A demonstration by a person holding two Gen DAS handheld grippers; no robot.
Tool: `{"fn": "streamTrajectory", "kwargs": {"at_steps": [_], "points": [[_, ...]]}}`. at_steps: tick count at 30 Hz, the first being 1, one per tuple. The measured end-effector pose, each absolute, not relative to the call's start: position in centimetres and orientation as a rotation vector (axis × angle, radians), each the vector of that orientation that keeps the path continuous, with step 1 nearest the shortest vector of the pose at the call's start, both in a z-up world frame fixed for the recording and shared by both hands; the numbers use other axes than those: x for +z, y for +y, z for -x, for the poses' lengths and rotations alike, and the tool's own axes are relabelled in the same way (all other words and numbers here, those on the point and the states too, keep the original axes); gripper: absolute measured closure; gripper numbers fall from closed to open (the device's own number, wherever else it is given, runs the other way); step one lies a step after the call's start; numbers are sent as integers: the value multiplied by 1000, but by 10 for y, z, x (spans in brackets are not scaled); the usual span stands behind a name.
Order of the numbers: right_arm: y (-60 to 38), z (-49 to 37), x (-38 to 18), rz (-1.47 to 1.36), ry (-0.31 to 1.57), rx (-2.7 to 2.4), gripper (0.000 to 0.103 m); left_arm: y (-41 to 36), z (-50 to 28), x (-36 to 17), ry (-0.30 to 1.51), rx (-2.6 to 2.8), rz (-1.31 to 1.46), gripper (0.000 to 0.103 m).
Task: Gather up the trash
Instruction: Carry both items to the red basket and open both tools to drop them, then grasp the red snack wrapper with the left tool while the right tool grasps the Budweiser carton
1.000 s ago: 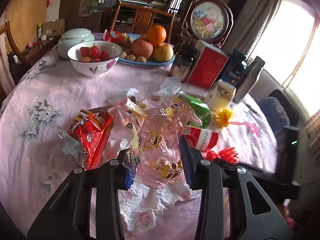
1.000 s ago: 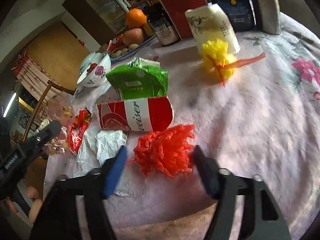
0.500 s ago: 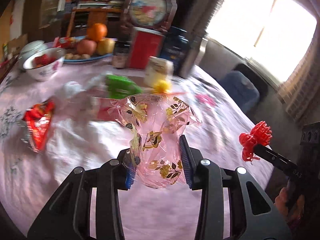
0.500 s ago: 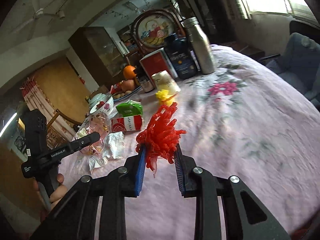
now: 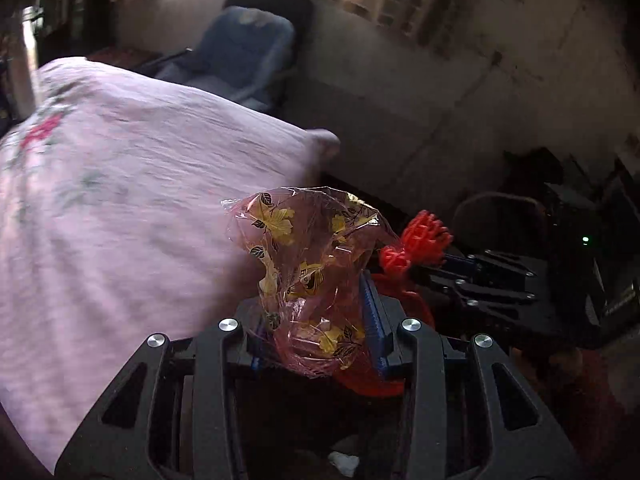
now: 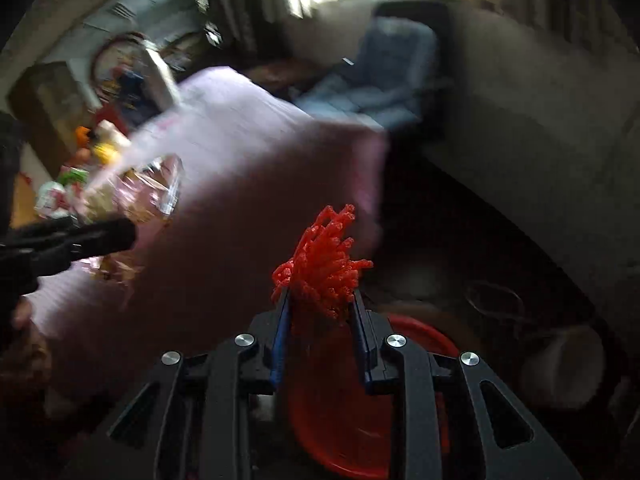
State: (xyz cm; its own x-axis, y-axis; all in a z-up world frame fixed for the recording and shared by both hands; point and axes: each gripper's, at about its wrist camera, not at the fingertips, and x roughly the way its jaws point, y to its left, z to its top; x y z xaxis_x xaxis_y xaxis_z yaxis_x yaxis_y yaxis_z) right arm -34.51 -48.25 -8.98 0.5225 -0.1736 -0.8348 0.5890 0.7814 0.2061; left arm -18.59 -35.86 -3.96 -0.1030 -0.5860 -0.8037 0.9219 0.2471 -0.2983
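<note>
My left gripper [image 5: 316,320] is shut on a crumpled clear pink wrapper with gold leaves [image 5: 312,264], held just past the edge of the pink floral tablecloth [image 5: 120,200]. My right gripper [image 6: 320,320] is shut on a red foam net [image 6: 324,268], which sticks up between its blue pads. Both hang above a red bin [image 6: 360,420] on the dark floor; a piece of the bin [image 5: 372,384] shows under the wrapper. In the left wrist view the right gripper [image 5: 424,268] and its net [image 5: 420,240] sit just right of the wrapper. The right wrist view shows the left gripper [image 6: 120,232] with its wrapper [image 6: 152,188], blurred.
A blue armchair [image 5: 240,52] stands behind the table by the wall. More packets and bottles [image 6: 80,160] lie blurred on the far part of the table. A pale round pot [image 6: 560,364] and dark clutter [image 5: 580,260] sit on the floor to the right of the bin.
Both grippers swung off the table to its edge and tilted down over the red bin. The right gripper closed on the red net and carried it along; the left kept its wrapper.
</note>
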Motion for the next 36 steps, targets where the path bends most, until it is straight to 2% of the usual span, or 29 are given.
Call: {"fn": "streamTrajectory", "kwargs": {"at_steps": [2, 4, 6, 8, 12, 15, 17, 24, 28, 36], "points": [[-494, 361, -122, -530, 1016, -490, 73, -388, 214, -62, 1070, -1388, -485, 59], [-504, 377, -155, -550, 1119, -509, 67, -411, 238, -87, 1107, -1420, -563, 47], [-510, 385, -178, -602, 1168, -492, 62, -427, 252, -105, 1145, -1422, -616, 30], [-516, 393, -190, -636, 1170, -495, 52, -432, 248, -117, 1174, -1398, -628, 24], [-519, 397, -191, -667, 1121, -470, 47, -430, 226, -115, 1170, -1354, -598, 15], [-516, 401, -175, -666, 1062, -480, 44, -415, 218, -102, 1154, -1333, -566, 15], [-519, 408, -161, -662, 1011, -490, 38, -405, 229, -86, 1119, -1315, -558, 15], [-507, 404, -100, -647, 836, -471, 31, -367, 214, -36, 942, -1186, -517, 9], [-485, 377, -72, -618, 762, -383, 27, -330, 182, -9, 864, -1082, -450, 8], [-423, 291, -33, -514, 736, -156, 15, -231, 97, 25, 795, -792, -353, 7]]}}
